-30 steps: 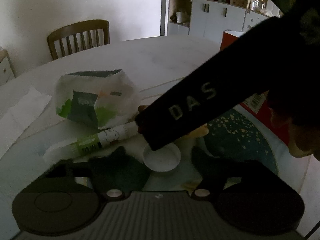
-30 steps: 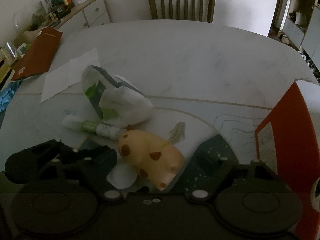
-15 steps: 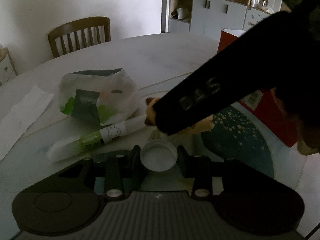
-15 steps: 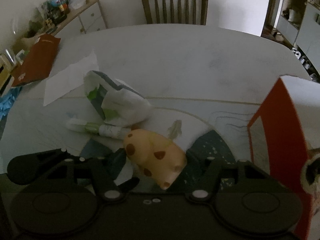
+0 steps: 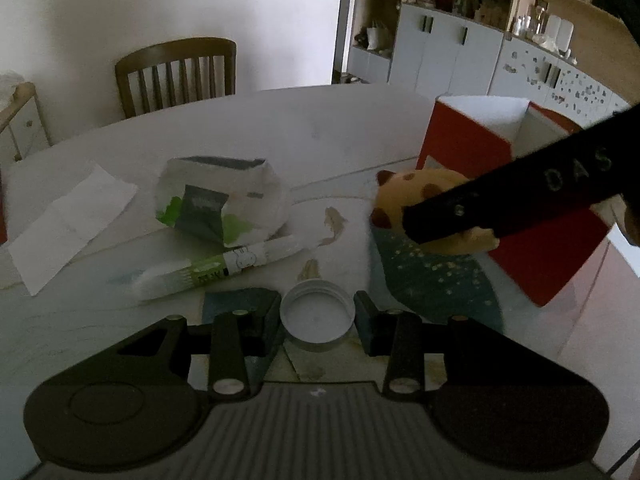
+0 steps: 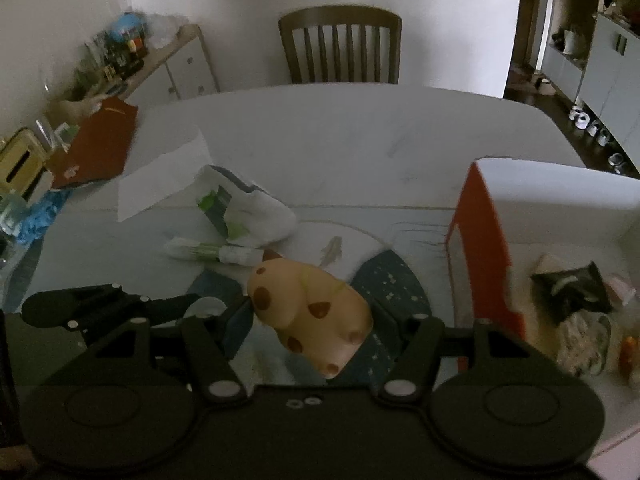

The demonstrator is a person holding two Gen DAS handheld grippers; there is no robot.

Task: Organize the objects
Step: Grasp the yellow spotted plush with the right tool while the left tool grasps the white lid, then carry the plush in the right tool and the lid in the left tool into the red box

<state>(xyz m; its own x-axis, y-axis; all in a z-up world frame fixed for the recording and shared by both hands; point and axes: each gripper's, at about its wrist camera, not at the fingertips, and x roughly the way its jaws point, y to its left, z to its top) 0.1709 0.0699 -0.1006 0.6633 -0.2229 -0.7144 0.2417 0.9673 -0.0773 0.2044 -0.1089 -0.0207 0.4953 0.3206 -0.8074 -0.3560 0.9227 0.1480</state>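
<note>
Flanking red box (image 6: pixel 486 240) — crumpled bag (image 5: pixel 216 200), tube (image 5: pixel 224 266)

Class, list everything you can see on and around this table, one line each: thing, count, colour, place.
White cap: one, white, between the left gripper's fingers.
Spotted toy: one, tan with brown spots, in the right gripper.
Tube: one, white-green, lying beside the pouch.
Pouch: one, white-green, mid-table.
Red box: one, open, right side.
Paper sheet: one, white, left.
Chair: one, wooden, behind the table.
Left gripper: black.
Right gripper: black.
</note>
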